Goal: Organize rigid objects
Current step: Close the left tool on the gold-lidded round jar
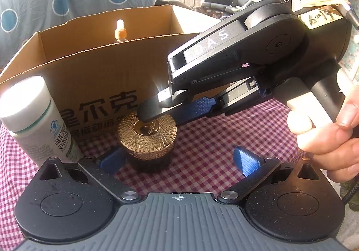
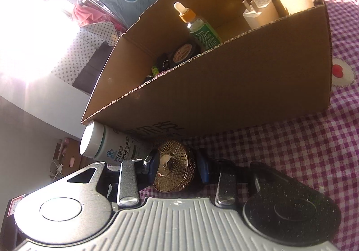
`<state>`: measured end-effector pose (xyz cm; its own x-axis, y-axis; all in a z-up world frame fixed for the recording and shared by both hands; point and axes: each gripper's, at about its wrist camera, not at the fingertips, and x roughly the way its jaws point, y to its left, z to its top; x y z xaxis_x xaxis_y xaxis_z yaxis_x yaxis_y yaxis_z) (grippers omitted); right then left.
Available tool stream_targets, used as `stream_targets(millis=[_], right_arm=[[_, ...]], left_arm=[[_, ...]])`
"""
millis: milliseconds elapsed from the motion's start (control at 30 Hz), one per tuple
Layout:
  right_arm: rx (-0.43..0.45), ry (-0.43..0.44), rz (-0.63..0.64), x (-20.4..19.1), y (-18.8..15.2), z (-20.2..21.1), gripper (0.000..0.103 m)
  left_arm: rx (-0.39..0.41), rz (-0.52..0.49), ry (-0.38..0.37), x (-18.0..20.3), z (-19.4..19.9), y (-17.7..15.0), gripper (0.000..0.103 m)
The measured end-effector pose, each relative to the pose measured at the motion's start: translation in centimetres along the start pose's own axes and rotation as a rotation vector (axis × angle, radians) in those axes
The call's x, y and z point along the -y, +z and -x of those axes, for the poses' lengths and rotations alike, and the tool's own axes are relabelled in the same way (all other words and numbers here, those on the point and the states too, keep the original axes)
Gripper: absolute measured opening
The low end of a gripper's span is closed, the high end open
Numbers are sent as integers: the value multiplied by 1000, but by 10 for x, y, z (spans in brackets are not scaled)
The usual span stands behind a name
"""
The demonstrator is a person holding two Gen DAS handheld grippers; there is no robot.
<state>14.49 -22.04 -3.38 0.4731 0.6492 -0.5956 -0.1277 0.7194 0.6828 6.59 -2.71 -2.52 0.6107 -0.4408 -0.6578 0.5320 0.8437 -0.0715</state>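
A jar with a gold patterned lid (image 1: 147,136) and dark base is low over the checked cloth, in front of the cardboard box (image 1: 89,67). My right gripper (image 2: 178,167) is shut on the gold lid (image 2: 175,168), one blue pad on each side. In the left wrist view the right gripper (image 1: 172,109) reaches in from the right, held by a hand (image 1: 332,134). My left gripper (image 1: 179,159) stands open just behind the jar, its left pad (image 1: 112,158) beside the jar's base. Nothing is in its grip.
A white bottle (image 1: 33,121) stands at the box's left front corner, close to the jar. Inside the box (image 2: 224,85) are a dropper bottle (image 2: 197,24), a white charger plug (image 2: 258,13), a round tin (image 2: 184,52) and small items. The pink checked cloth (image 2: 291,143) spreads out to the right.
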Motion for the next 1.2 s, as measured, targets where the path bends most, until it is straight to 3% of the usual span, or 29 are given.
stream_targets(millis=[433, 1200], right_arm=[[87, -38, -88, 35, -17, 49, 40], [104, -4, -127, 50, -25, 60, 40]], left_arm=[[-20, -68, -111, 43, -3, 1, 102], [-20, -95, -84, 40, -4, 5, 99]])
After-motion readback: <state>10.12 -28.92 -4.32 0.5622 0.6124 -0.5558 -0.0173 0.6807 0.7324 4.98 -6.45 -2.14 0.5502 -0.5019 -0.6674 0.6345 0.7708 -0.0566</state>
